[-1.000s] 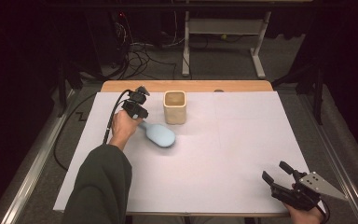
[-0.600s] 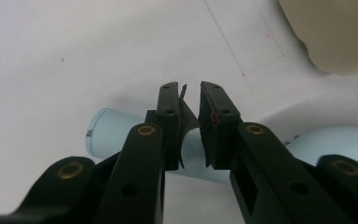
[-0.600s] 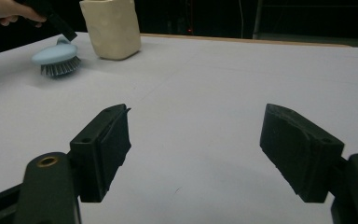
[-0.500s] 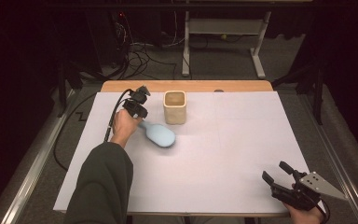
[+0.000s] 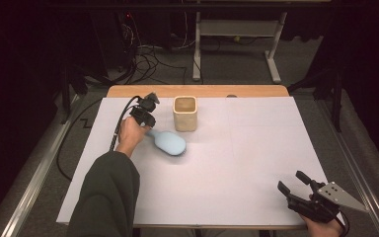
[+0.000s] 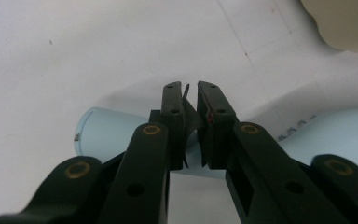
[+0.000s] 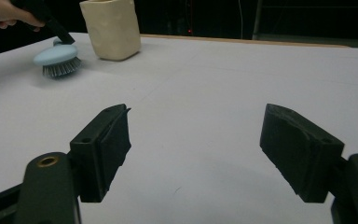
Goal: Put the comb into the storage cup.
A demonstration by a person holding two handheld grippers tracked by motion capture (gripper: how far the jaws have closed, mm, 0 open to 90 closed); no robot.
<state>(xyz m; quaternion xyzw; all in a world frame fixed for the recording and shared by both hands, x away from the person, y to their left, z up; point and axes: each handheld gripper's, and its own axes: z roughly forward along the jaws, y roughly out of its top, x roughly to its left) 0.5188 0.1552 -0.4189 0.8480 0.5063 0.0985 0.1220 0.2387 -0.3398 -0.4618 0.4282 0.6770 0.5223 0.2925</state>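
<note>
- My left gripper (image 5: pixel 145 109) is black, trailing a black cable.
- My left sleeve (image 5: pixel 109 195) is dark olive.
- My right gripper (image 5: pixel 298 186) carries a grey three-cornered plate.
- Brass-coloured rivets dot the jaw arms.

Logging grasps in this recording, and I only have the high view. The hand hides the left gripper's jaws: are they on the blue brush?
Observer: In the left gripper view the left gripper has its jaws almost together, and they have just been closing. The brush handle lies right behind them. I cannot tell whether the pads press it.
Operator: Which way up does the brush lie?
Observer: The right gripper view shows its bristles facing down on the table, blue back up.
Operator: Anything between the right jaws?
Observer: No. The right gripper has its jaws wide apart over bare table.
</note>
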